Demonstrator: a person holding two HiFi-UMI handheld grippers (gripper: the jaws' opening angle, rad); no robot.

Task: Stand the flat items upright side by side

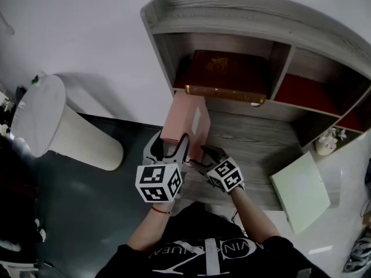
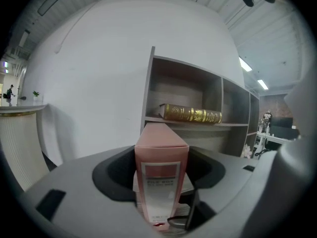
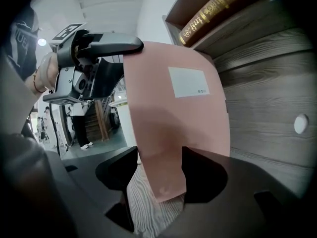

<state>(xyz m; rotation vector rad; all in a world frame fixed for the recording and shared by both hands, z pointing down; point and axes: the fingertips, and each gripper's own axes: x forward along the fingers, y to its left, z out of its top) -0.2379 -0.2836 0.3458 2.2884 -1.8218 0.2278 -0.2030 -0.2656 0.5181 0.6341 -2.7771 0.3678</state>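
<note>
While both tools are clamped on the pink box (image 1: 184, 120), I'm kinda nervous. My left gripper (image 1: 171, 148) pinches its narrow end, and the box stands upright dead ahead of those jaws. My right gripper (image 1: 206, 155) bites a lower corner from the side. If I let go unevenly, or the two pull against each other, it probably twists and topples, since I see nothing propping it on the shelf (image 1: 255, 143). The pale green board (image 1: 301, 190) lies flat, well off to the right gripper's right.

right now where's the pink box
Head view centre: the pink box is held upright over the grey shelf by the left gripper and right gripper, just below the red book.
</note>
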